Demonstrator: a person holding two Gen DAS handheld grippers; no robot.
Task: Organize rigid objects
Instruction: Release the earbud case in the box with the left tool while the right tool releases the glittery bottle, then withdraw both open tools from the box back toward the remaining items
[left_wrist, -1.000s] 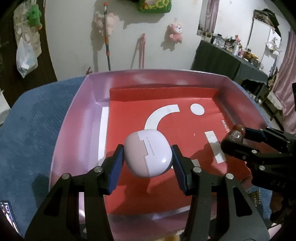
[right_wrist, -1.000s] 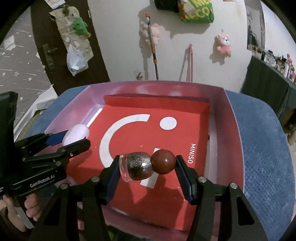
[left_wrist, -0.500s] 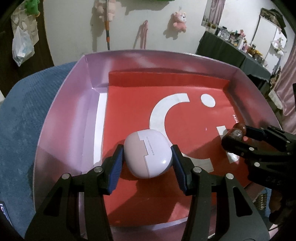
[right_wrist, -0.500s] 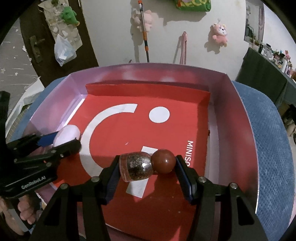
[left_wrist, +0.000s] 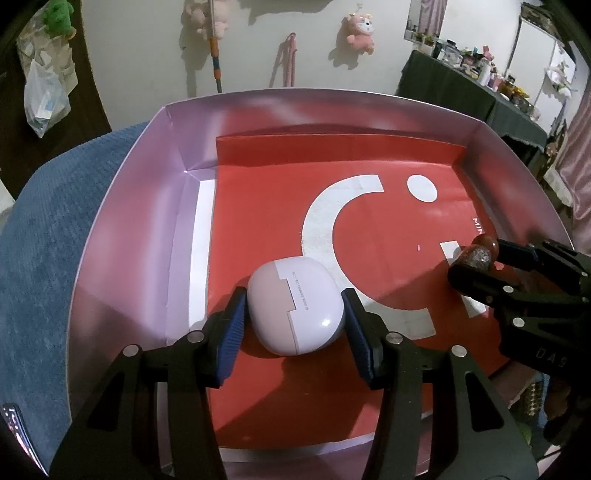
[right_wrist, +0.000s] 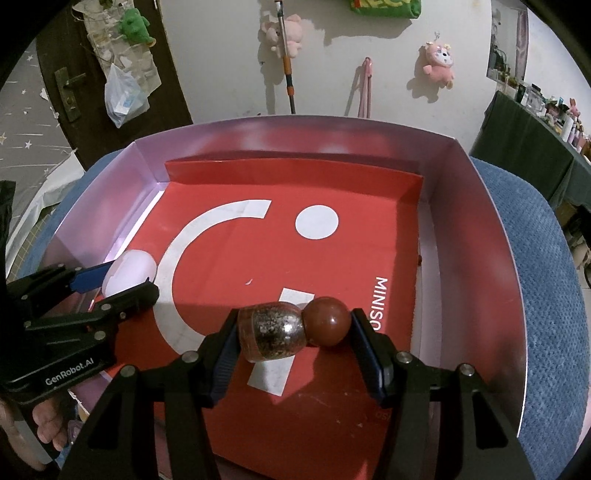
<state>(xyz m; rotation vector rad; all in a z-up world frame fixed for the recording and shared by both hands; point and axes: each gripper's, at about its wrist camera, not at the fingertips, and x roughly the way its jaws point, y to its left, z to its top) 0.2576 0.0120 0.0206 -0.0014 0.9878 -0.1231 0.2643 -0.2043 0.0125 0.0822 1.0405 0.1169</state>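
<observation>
While my left tongs (left_wrist: 293, 319) clamp the lilac earbud case (left_wrist: 295, 304) low over the red liner at the near left of the pink box (left_wrist: 122, 229), my right tongs (right_wrist: 291, 334) grip a small glass bottle (right_wrist: 271, 330) sideways, its brown ball stopper (right_wrist: 327, 321) against the right pad. I see that bottle over the white mark near the MINISO lettering. The box sits on a blue cushion (right_wrist: 535, 266).
</observation>
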